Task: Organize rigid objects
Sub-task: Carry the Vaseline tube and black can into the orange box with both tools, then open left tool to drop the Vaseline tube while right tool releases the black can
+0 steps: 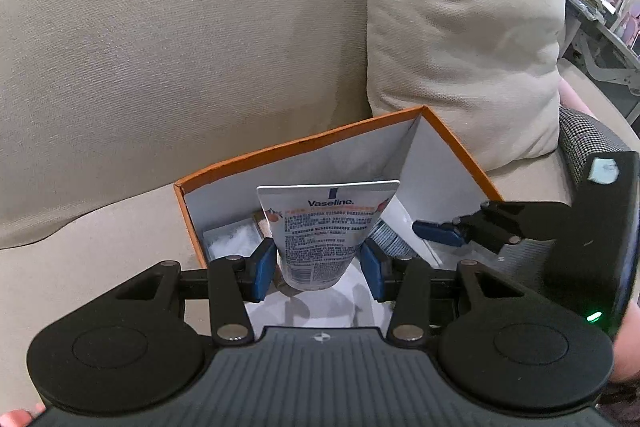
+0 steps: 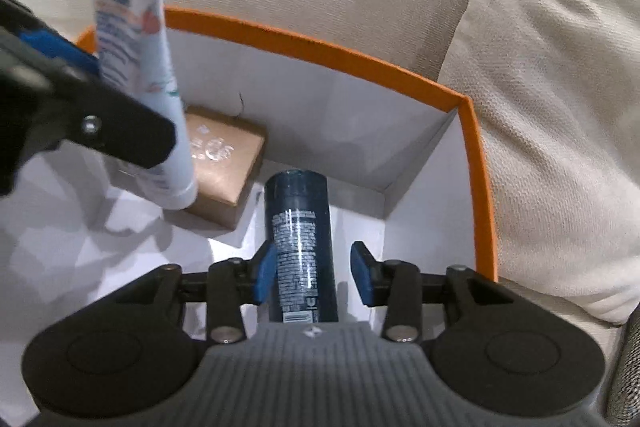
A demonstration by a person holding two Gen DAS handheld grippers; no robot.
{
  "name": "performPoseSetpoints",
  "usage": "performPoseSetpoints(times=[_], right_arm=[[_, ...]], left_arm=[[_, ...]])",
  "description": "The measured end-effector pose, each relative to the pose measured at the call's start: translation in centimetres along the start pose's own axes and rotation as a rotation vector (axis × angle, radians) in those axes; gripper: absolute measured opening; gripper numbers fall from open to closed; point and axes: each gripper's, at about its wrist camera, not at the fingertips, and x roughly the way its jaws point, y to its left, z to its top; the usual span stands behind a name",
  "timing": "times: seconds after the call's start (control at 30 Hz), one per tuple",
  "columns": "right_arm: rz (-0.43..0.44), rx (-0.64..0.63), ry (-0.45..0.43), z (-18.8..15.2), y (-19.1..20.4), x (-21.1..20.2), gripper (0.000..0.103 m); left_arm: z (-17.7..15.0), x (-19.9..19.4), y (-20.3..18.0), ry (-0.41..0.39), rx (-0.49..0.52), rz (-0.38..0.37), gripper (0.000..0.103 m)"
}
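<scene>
Orange-rimmed, white inside, the cardboard box [image 2: 476,163] sits on a beige woven sofa. The left gripper [image 1: 318,265] pinches a Vaseline tube [image 1: 324,227] above the box; soft and light, so grip low by the cap. The right gripper [image 2: 314,277] stands slightly apart around a glossy, slippery dark spray can [image 2: 298,239] lying inside.

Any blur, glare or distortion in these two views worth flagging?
Left wrist view: sharp, the Vaseline tube label readable; fisheye bends the sofa cushions. Right wrist view: motion-blurred, worst at the orange box rim; a glare streak runs down the dark spray can.
</scene>
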Motion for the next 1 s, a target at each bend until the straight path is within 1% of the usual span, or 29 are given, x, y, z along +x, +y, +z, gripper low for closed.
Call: performPoseSetpoints(times=[0.03,0.07,0.1,0.17,0.2,0.23,0.37,0.43,0.53,0.6,0.63,0.73,0.83,0.93,1.0], right_arm=[[0.031,0.021,-0.004,-0.2,-0.5,-0.3,0.031],[0.065,0.038,0.002,-0.4,-0.8,-0.6,0.024],[0.113,0.06,0.015,-0.4,-1.0,-0.7,0.016],[0.17,0.085,0.059,-0.6,-1.1,-0.2,0.015],[0.185,0.084,0.082,-0.8,-0.9,0.1,0.009],[0.19,0.082,0.1,-0.8,-0.8,0.4,0.007],[0.158,0.103,0.11,-0.2,-1.0,2.0,0.007],[0.129,0.122,0.087,0.1,-1.0,2.2,0.007],[0.066,0.116,0.046,0.8,-0.9,2.4,0.005],[0.027,0.107,0.043,1.1,-0.8,2.8,0.003],[0.03,0.109,0.044,1.3,-1.1,3.1,0.004],[0.05,0.084,0.025,1.3,-0.9,2.1,0.005],[0.04,0.06,0.026,0.5,-1.4,-0.1,0.007],[0.026,0.029,0.027,-0.7,-1.2,-1.7,0.007],[0.01,0.008,0.028,-1.1,-0.9,-2.1,0.007]], left_arm=[[-0.1,-0.1,0.0,0.003,0.003,-0.001,0.052],[-0.2,-0.1,0.0,0.008,0.005,-0.002,0.052],[-0.2,0.0,-0.1,0.012,0.003,-0.004,0.052],[-0.2,0.2,-0.1,0.019,-0.013,-0.015,0.052],[-0.2,0.3,-0.1,0.023,-0.025,-0.023,0.052],[-0.3,0.5,-0.1,0.028,-0.039,-0.035,0.052],[0.0,0.9,0.0,0.048,-0.086,-0.076,0.052],[0.2,1.0,0.0,0.054,-0.089,-0.081,0.052],[0.4,1.4,-0.1,0.067,-0.107,-0.097,0.052],[0.7,1.7,0.0,0.084,-0.124,-0.101,0.052],[0.7,1.9,-0.1,0.092,-0.129,-0.104,0.052],[1.1,2.7,-0.5,0.124,-0.151,-0.125,0.052],[1.5,3.6,-1.2,0.155,-0.163,-0.153,0.052],[1.6,5.1,-2.3,0.186,-0.172,-0.16,0.052],[1.6,6.6,-2.9,0.225,-0.198,-0.171,0.052]])
